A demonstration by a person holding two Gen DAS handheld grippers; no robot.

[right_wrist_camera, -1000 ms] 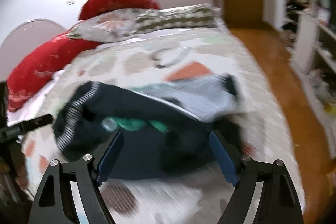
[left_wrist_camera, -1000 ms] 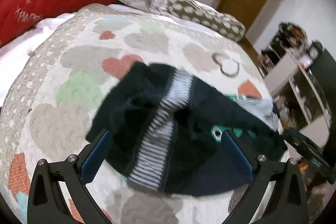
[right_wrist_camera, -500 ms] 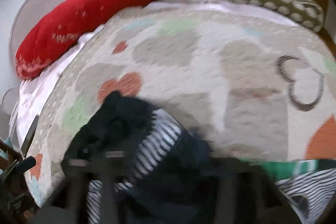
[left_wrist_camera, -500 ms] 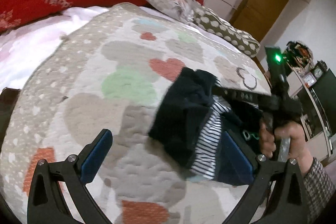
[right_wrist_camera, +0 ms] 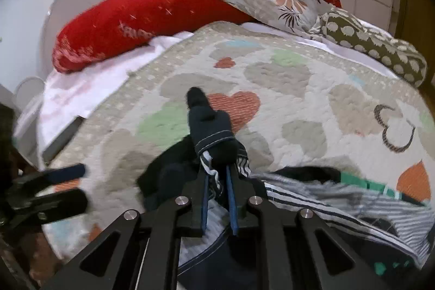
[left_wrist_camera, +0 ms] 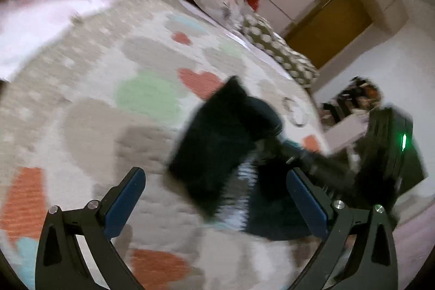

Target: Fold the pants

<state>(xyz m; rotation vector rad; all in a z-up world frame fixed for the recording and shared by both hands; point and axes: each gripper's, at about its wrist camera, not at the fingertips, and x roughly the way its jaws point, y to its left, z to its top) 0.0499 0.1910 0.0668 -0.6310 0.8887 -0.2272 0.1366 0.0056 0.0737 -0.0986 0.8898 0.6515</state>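
Dark pants [right_wrist_camera: 209,124] lay bunched on the heart quilt [right_wrist_camera: 285,78]. My right gripper [right_wrist_camera: 217,197] had just closed, and now it pinched 1 bit of them. My left gripper [left_wrist_camera: 214,197] hung wide apart, holding nothing. I could start the fold.

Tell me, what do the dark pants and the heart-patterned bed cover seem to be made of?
The pants look like soft, matte navy knit, perhaps cotton jersey: they bunch limply where the right gripper pinches them, with pale stitching along a hem and striped trim. The bed cover looks like quilted cotton: puffy, with stitched ridges across its printed hearts. Neither fibre can be told for certain.
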